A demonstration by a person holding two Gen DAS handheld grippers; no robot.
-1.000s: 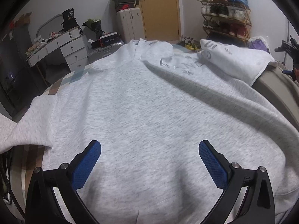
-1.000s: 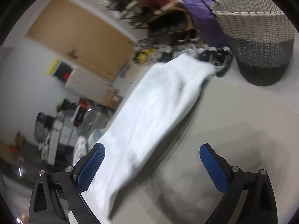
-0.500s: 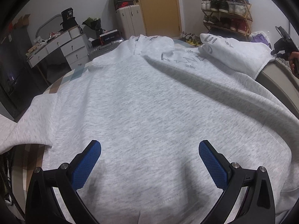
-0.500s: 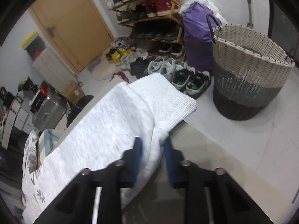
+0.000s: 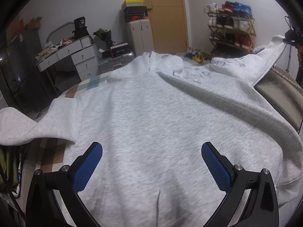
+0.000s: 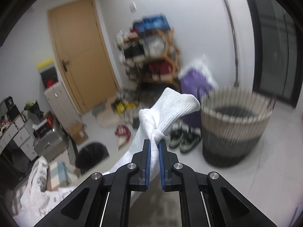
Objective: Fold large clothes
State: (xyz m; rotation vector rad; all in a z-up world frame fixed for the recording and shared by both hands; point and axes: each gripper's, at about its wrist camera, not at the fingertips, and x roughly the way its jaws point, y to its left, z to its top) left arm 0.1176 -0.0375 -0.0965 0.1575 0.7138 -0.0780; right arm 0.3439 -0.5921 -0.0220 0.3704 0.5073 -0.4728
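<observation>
Right wrist view: sleeve cuff pinched in the jaws

The grey hoodie lies spread flat on a bed whose checked cover shows at the far left edge. One sleeve drapes off the left side. The other sleeve is raised off the bed, and the right gripper has its jaws clenched on the fabric just behind the ribbed cuff, which sticks up beyond the blue pads. In the left wrist view that lifted sleeve stretches to the upper right corner.

The left gripper hangs over the hoodie's lower body, jaws released and spread wide, nothing between them.

Beyond stand a woven basket, a shoe rack, a wooden door and a white desk.
</observation>
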